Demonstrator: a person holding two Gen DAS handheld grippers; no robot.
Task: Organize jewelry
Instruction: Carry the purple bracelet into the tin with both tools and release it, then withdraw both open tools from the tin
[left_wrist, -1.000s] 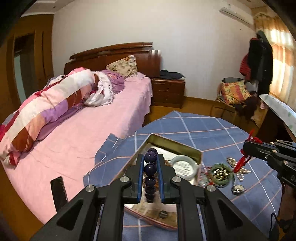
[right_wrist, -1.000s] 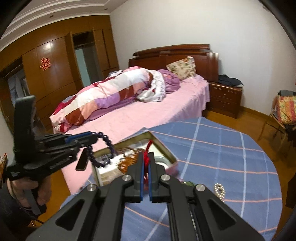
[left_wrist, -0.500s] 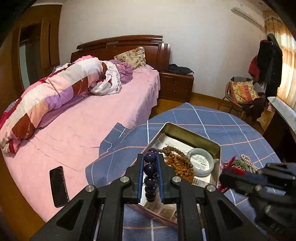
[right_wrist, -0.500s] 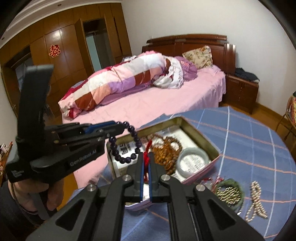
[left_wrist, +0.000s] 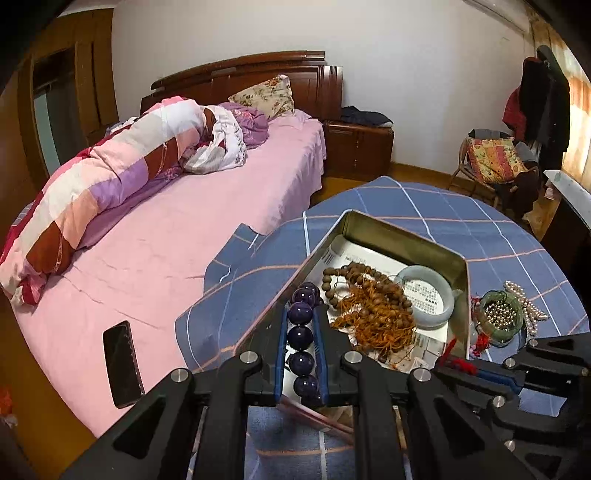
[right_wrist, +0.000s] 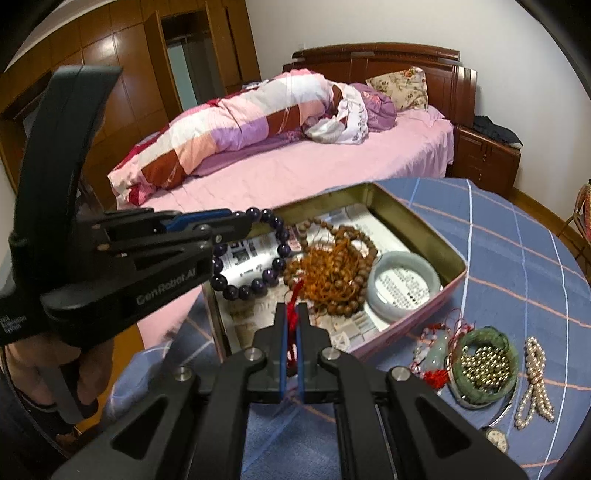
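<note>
left gripper (left_wrist: 301, 341): clamped tight on a purple bead bracelet (left_wrist: 302, 338), beads lined up between the blue pads; seen from the right wrist view, the loop (right_wrist: 251, 254) is dangled over the 9 o'clock end of the tin.
right gripper (right_wrist: 292, 332): pinched nearly closed on a red cord (right_wrist: 293, 312), held over the tin's near edge; what's hung on the cord's lower end can't be made out.
tin (right_wrist: 417, 225): open, rectangular, lined with printed paper, parked on the blue plaid tablecloth (right_wrist: 517, 258).
inside the tin: a tangle of brown wooden beads (right_wrist: 332, 266) with orange threads in the middle, and a pale jade bangle (right_wrist: 404, 286) laid flat just beside it at about 3 o'clock.
outside the tin, on the cloth: a green bangle (right_wrist: 484, 363) with a heap of small gold beads (right_wrist: 482, 362) sat inside it, at 5 o'clock from the tin; a pale pendant on red string (right_wrist: 437, 350) just beside it toward 9 o'clock; a pearl strand (right_wrist: 535, 376) on its 3 o'clock side; a wristwatch (right_wrist: 496, 441) down near the frame edge.
background: pink bed (left_wrist: 184, 229) with a rolled quilt, and a phone (left_wrist: 122, 363) left lying on the sheet.
</note>
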